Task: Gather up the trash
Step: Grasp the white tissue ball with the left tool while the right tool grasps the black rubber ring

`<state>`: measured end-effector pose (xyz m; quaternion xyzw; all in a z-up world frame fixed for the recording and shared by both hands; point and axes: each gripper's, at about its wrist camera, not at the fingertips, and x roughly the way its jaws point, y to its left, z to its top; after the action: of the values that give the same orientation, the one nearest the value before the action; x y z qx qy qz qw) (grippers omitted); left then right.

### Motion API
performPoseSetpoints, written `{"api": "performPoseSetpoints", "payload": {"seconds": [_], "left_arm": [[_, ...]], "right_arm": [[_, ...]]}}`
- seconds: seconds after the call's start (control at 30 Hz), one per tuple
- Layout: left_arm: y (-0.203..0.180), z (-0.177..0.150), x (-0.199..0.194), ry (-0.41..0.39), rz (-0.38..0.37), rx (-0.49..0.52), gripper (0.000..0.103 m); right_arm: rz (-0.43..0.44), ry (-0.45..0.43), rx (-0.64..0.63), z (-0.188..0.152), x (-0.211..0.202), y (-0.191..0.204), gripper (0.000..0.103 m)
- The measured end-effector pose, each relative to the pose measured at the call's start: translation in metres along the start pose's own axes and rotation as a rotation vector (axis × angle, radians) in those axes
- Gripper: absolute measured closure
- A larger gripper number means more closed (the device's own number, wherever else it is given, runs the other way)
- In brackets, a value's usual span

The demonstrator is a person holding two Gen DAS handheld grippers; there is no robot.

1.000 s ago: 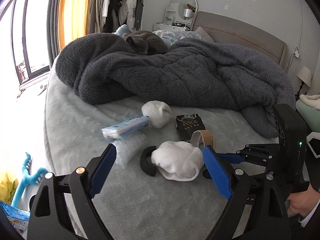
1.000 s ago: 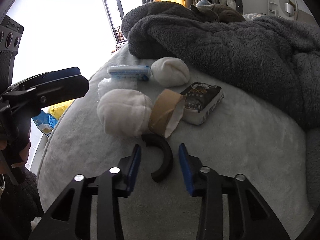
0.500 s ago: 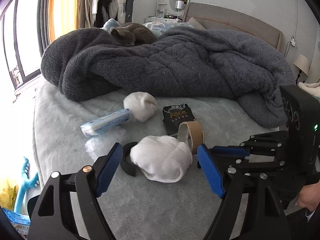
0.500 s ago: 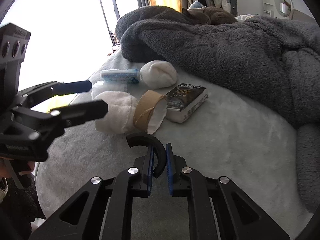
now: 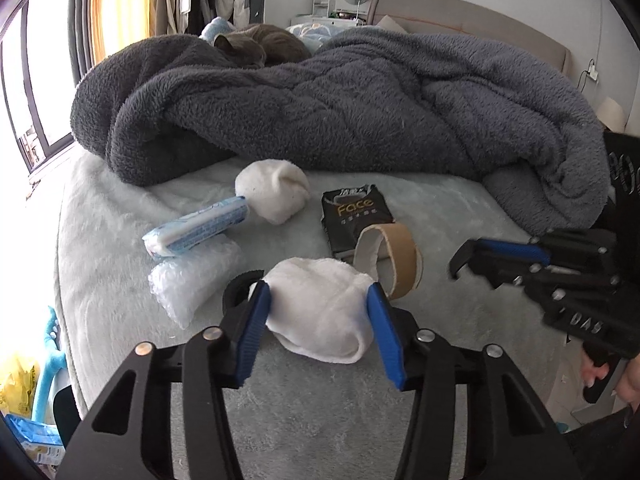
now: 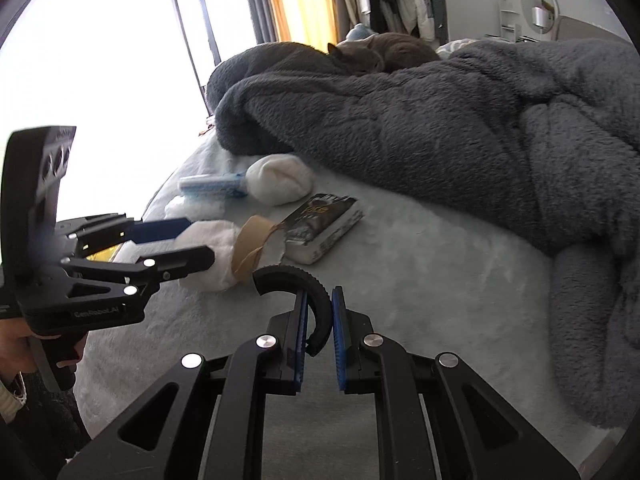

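Note:
My left gripper (image 5: 320, 300) is closed around a white sock ball (image 5: 320, 312) on the bed; its blue pads touch both sides. My right gripper (image 6: 319, 300) is shut on a black curved plastic piece (image 6: 308, 284) and holds it just above the sheet. A cardboard tape ring (image 5: 394, 256) lies behind the sock ball, a black "Face" packet (image 5: 352, 216) behind that. A second white sock ball (image 5: 274, 192), a blue tissue pack (image 5: 196, 230) and a bubble-wrap piece (image 5: 192, 280) lie to the left. The right gripper also shows in the left wrist view (image 5: 460, 266).
A big dark grey blanket (image 5: 360, 108) covers the far half of the bed, with a grey cat (image 5: 260, 46) asleep on it. The bed's left edge (image 5: 64, 280) drops to the floor, where a blue toy (image 5: 48, 360) and bags lie.
My left gripper moved forward and closed onto the near sock ball. My right gripper closed on the black curved piece and lifted it off the sheet, to the right.

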<state>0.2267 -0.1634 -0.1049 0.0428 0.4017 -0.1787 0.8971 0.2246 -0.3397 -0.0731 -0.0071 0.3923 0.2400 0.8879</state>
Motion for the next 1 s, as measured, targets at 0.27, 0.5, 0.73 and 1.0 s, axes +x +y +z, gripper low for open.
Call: {"api": "performPoseSetpoints", "payload": {"seconds": [0.27,0.5,0.73,1.0], "left_arm": [[0.000,-0.002,0.005,0.031,-0.006,0.002,0.071],[0.011,0.002,-0.009,-0.010,-0.059,-0.067,0.084],[0.021,0.007,-0.035,-0.071,-0.085,-0.090,0.084],[0.043,0.008,-0.066,-0.148,-0.101,-0.121,0.084]], "right_arm": [[-0.022,-0.027,0.026,0.008,-0.007,-0.006,0.091],[-0.021,-0.049,0.028,0.017,-0.009,0.002,0.091],[-0.009,-0.065,0.026,0.028,-0.008,0.013,0.091],[0.007,-0.123,0.042,0.050,-0.012,0.030,0.091]]}}
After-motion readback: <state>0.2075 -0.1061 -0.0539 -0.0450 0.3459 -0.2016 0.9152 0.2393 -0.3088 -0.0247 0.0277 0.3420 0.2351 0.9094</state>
